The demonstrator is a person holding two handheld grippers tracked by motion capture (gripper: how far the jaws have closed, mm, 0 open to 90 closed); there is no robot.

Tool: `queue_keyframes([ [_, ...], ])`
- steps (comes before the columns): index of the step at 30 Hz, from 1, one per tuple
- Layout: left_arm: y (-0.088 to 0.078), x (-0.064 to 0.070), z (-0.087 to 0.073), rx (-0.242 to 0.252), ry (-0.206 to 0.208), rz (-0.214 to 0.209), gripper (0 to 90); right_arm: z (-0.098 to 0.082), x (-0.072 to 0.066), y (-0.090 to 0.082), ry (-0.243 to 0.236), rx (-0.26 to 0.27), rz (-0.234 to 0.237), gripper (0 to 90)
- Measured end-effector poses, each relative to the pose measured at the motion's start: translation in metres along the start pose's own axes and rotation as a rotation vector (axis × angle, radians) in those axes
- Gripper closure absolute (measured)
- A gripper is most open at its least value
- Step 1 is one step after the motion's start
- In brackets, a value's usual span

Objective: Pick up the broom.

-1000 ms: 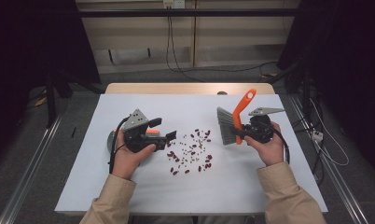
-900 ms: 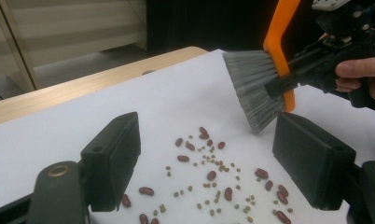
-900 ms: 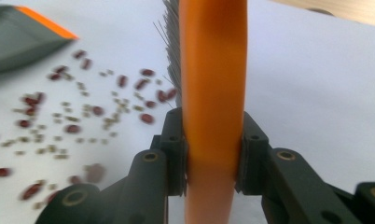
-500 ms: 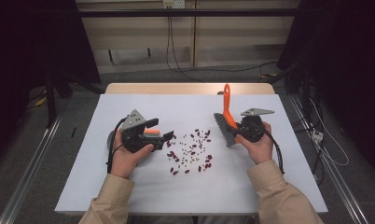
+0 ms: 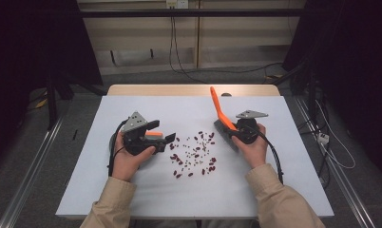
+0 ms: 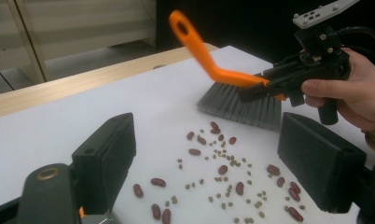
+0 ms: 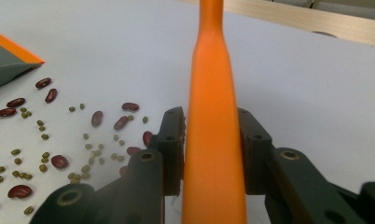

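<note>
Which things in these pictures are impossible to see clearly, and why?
- Dustpan: right gripper view, cut by the left edge.
- Brush bristles: right gripper view, hidden below the jaws.
- What the left gripper grasps: high view, too small.
- Green beans: high view, too small to count.

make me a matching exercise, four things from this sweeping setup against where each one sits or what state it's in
Column 1:
1. brush
2. beans
3. left tool
4. dustpan

Column 2:
a. scattered loose on the white table between the two hands
b. clamped by its orange handle in the right tool
c. grey with an orange edge, at the left edge of the right gripper view
d. jaws apart in its own view, nothing between them there

Pairs: 1-b, 2-a, 3-d, 4-c
</note>
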State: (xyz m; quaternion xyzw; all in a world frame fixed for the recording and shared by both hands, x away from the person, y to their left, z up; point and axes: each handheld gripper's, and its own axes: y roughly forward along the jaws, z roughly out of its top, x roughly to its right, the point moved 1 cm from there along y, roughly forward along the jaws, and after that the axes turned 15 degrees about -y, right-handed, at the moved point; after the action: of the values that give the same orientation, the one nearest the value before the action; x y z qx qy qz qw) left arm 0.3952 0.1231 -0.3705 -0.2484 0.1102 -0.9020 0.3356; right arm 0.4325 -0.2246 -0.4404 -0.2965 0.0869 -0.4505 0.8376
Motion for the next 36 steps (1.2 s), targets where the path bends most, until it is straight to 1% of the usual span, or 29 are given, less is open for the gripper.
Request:
queue_keyframes([
  [3, 0.0, -0.001, -0.001, -0.006, 0.004, 0.004, 18.7, 0.0, 0.0, 0.001, 0.0, 0.005, -0.011, 67.2],
  [4, 0.0, -0.001, -0.001, -0.009, 0.006, 0.006, 18.5, 0.0, 0.0, 0.0, 0.008, 0.015, -0.011, 66.6],
  [7, 0.0, -0.002, -0.003, -0.018, 0.004, 0.008, 18.2, 0.003, -0.001, -0.003, -0.001, 0.032, -0.017, 66.1],
  [9, 0.0, -0.003, -0.004, -0.021, 0.002, 0.009, 17.4, 0.004, 0.0, -0.006, 0.006, 0.05, -0.017, 66.1],
  [11, -0.001, -0.005, -0.006, -0.02, 0.006, 0.011, 16.1, 0.005, 0.0, -0.008, 0.004, 0.051, -0.018, 66.6],
  [13, -0.004, -0.007, -0.006, -0.031, 0.008, 0.021, 15.1, 0.005, 0.001, -0.009, 0.011, 0.046, -0.02, 67.0],
  [15, -0.006, -0.01, -0.008, -0.027, 0.001, 0.023, 14.4, 0.005, 0.001, -0.009, 0.006, 0.041, -0.012, 68.0],
  [16, -0.008, -0.012, -0.009, -0.033, 0.006, 0.029, 14.4, 0.004, 0.001, -0.008, 0.005, 0.035, -0.007, 69.2],
  [22, -0.017, -0.023, -0.014, -0.044, 0.003, 0.049, 13.1, 0.005, -0.001, -0.008, -0.055, 0.011, -0.021, 70.5],
  [24, -0.021, -0.026, -0.016, -0.039, -0.003, 0.051, 12.3, 0.005, -0.002, -0.009, -0.055, 0.006, -0.018, 70.6],
  [26, -0.023, -0.029, -0.017, -0.041, 0.001, 0.059, 12.2, 0.005, -0.003, -0.009, -0.067, 0.001, -0.022, 70.7],
  [28, -0.025, -0.032, -0.019, -0.046, 0.003, 0.069, 11.7, 0.005, -0.004, -0.009, -0.062, -0.004, -0.017, 70.7],
  [30, -0.027, -0.034, -0.021, -0.05, 0.0, 0.07, 11.7, 0.007, -0.005, -0.009, -0.075, -0.016, -0.017, 70.8],
  [32, -0.028, -0.035, -0.024, -0.056, 0.003, 0.07, 11.7, 0.008, -0.007, -0.009, -0.077, -0.029, -0.022, 70.9],
  [35, -0.031, -0.036, -0.027, -0.06, 0.014, 0.075, 11.7, 0.009, -0.004, -0.009, -0.053, -0.035, -0.024, 71.1],
  [36, -0.032, -0.036, -0.028, -0.058, 0.014, 0.076, 11.7, 0.008, -0.002, -0.009, -0.049, -0.029, -0.023, 71.2],
])
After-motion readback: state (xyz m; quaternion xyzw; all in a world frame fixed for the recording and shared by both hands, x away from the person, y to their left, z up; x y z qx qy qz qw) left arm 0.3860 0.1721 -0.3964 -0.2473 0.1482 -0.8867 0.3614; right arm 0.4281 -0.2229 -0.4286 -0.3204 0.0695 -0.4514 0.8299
